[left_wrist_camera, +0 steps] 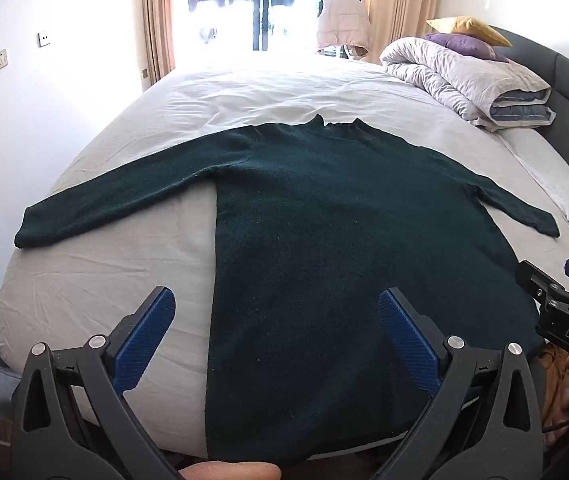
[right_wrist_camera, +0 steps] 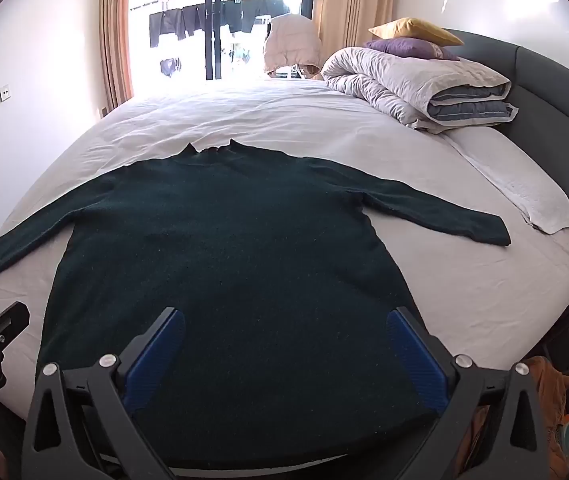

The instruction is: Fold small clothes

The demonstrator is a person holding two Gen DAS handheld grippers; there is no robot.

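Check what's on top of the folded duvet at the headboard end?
A purple cushion lies on the folded duvet, a yellow cushion on that. Anything beneath the duvet is covered.

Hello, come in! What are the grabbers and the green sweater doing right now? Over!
Left gripper open, empty. Right gripper open, empty. Dark green sweater flat on bed, sleeves spread, unfolded. Nothing lying on it.

Each claw (left_wrist_camera: 276, 312) — black frame, 2 ribbed blue pads (left_wrist_camera: 404, 344), silver screws (left_wrist_camera: 455, 342), white lettering.
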